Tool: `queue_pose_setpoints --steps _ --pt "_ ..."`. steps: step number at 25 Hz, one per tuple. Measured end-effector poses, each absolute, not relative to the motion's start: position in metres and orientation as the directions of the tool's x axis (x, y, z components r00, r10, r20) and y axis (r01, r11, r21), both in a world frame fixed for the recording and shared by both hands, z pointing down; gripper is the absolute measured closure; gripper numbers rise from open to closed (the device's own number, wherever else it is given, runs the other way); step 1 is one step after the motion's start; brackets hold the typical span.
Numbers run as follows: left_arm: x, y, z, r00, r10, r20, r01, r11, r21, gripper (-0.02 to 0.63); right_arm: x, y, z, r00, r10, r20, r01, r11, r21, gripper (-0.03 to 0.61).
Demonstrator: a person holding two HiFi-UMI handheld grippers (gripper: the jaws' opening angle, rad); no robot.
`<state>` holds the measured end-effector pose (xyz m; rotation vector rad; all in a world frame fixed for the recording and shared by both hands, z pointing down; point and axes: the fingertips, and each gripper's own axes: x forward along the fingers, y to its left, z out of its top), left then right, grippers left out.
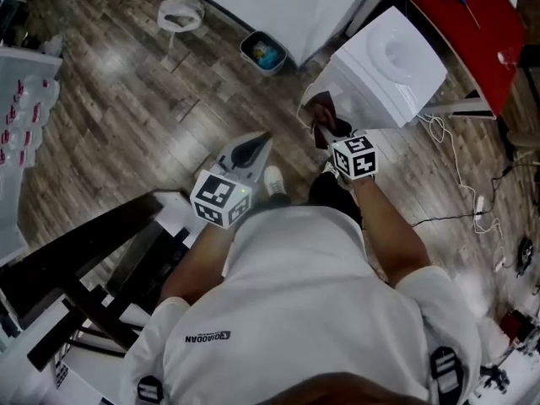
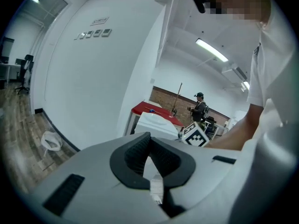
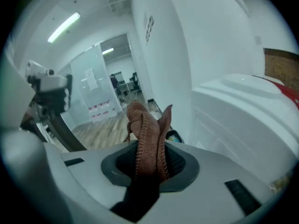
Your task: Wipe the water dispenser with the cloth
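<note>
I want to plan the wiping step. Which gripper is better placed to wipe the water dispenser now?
Right. The right gripper is shut on the brown cloth and sits close to the water dispenser. The left gripper is shut on nothing and farther away.

The white shirt bears small print reading "QUAODAN".

Open-plan office or lab-type workspace. Indicators: wood-plank floor, plain white partition walls, ceiling strip light, a row of wall switches and a glass partition, with what appear to be desks and chairs beyond it. A swivel chair, red table, freestanding water dispenser, exposed brick wall and loose cables on the floor complete the fit-out.
</note>
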<state>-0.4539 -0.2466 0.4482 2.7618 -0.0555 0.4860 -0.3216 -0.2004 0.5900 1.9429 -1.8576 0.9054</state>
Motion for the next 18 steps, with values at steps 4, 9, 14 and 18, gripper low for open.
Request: queue_pose_setpoints --steps 4,9,14,18 --pt "-0.435 -0.235 0.434 0.947 0.12 0.296 0.03 -0.956 0.293 0.617 -0.341 -0.173 0.515 -0.024 -0.884 0.467 -0.927 -0.155 -0.342 0.489" --pt "-0.413 -0.207 0.415 0.938 0.229 0.261 0.156 -0.95 0.27 0.617 -0.341 -0.126 0.448 0.057 -0.959 0.276 -0.796 -0.211 -0.568 0.491" --pt "-0.4 -0.175 0.394 0.939 0.27 0.215 0.213 -0.943 0.257 0.617 -0.346 -0.081 0.417 0.089 -0.98 0.18 -0.722 -0.188 -0.666 0.491" --pt "-0.4 -0.153 0.396 0.935 0.277 0.221 0.214 -0.939 0.271 0.617 -0.356 -0.051 0.409 0.104 -0.971 0.214 -0.774 -0.214 -0.596 0.491"
